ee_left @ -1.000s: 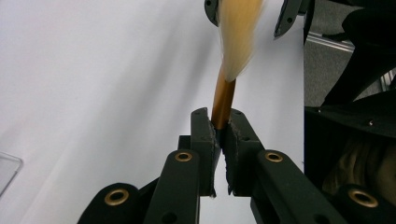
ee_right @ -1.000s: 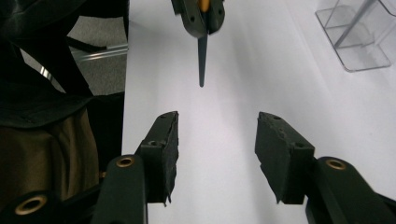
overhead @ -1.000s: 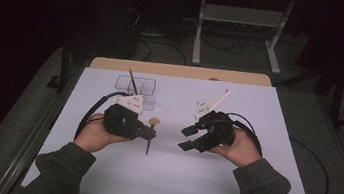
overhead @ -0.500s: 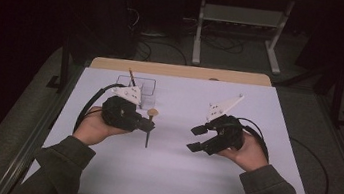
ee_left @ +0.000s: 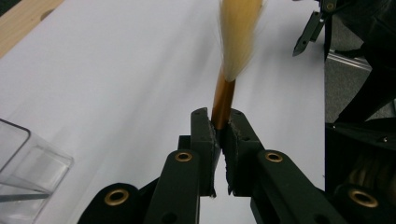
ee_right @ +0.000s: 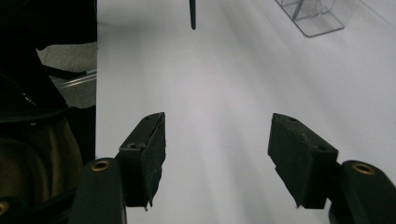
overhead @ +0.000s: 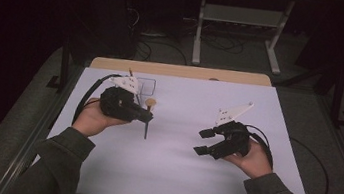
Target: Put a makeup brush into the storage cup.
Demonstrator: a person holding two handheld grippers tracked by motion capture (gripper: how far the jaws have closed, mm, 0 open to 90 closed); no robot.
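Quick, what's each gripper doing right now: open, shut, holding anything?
Left gripper: shut on the brush, clamped at its copper ferrule.
Right gripper: open, nothing between its fingers; they have just been opening.

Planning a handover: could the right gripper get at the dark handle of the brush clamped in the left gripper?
Probably yes. The right gripper is open with nothing between its jaws, and bare white tabletop lies between it and the brush's dark handle below the left gripper.

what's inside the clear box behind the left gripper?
The clear box holds one thin dark stick that leans out over its rim, seen in the high view. The left gripper, shut on a brush, covers the box's near side, so the rest is unseen.
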